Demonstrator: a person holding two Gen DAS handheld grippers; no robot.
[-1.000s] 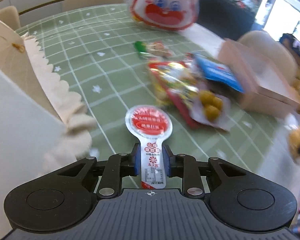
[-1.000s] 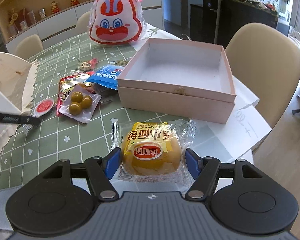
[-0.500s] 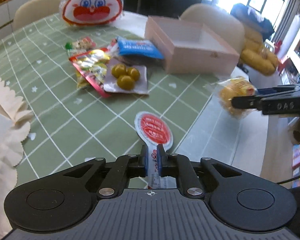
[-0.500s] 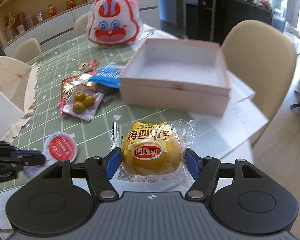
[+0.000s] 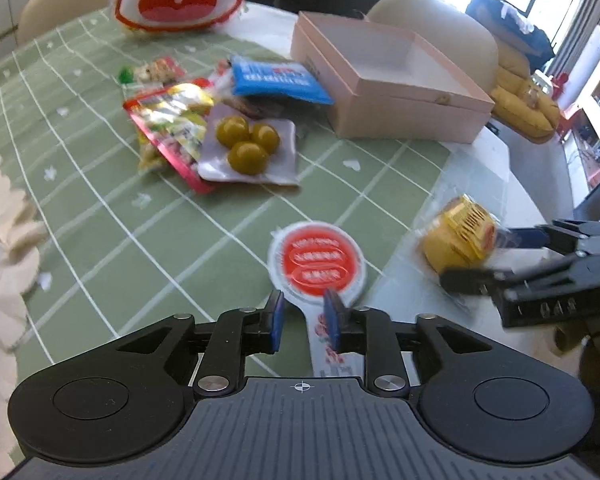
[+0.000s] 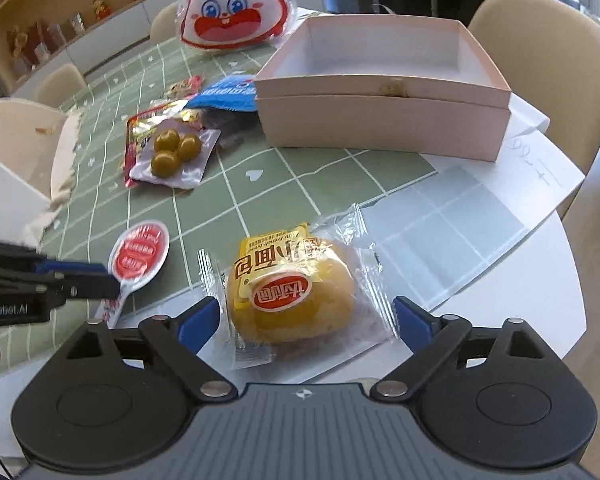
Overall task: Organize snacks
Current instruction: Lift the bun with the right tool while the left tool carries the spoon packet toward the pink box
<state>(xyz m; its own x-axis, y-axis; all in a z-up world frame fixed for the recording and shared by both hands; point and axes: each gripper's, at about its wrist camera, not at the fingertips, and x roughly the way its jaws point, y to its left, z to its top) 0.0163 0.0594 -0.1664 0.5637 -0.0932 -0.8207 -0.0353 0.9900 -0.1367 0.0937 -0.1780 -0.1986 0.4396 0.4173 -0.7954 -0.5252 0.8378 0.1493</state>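
My left gripper (image 5: pixel 304 320) is open, its blue pads apart around the stem of a red-and-white spoon-shaped snack (image 5: pixel 318 262) that lies on the green tablecloth. This snack also shows in the right wrist view (image 6: pixel 138 254). My right gripper (image 6: pixel 306 320) is open around a wrapped yellow bun (image 6: pixel 290 294) that rests on the table's white edge; the pads stand clear of the wrapper. The bun also shows in the left wrist view (image 5: pixel 460 236). An open, empty pink box (image 6: pixel 380 80) stands behind it.
A pack of green olives (image 6: pixel 174 152), a red snack bag (image 5: pixel 168 124) and a blue packet (image 5: pixel 276 80) lie left of the box. A rabbit-faced bag (image 6: pixel 232 4) stands at the back. A white carton (image 6: pixel 16 168) is at the left. Beige chairs surround the table.
My left gripper has opened and let go of the spoon-shaped snack, now lying on the table. My right gripper has opened wider and the bun rests free between its fingers.
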